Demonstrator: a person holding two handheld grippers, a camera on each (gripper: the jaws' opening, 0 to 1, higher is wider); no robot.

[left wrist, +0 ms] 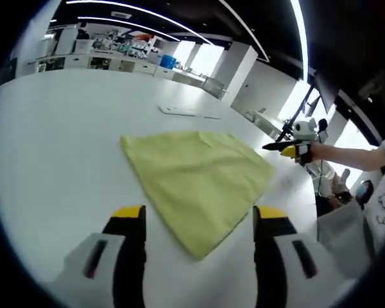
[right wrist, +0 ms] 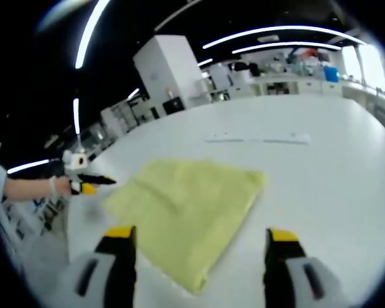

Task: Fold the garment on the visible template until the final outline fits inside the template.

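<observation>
The yellow garment [left wrist: 199,183] lies folded flat on the white tabletop [left wrist: 58,141]. Both tools, left [left wrist: 199,221] and right [right wrist: 202,244], hover near its closest corner, jaws apart, holding nothing. Any template is indiscernible, so completion remains unclear.

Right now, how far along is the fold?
Done: the yellow cloth lies flat on the white table in a compact, roughly four-sided shape, so some folding looks finished. In hand: nothing. The left tool and right tool are both open above the near corner, gripping no cloth. Left: I can't make out a template outline under the cloth, so fit is unconfirmed; another fold may be needed.
</observation>
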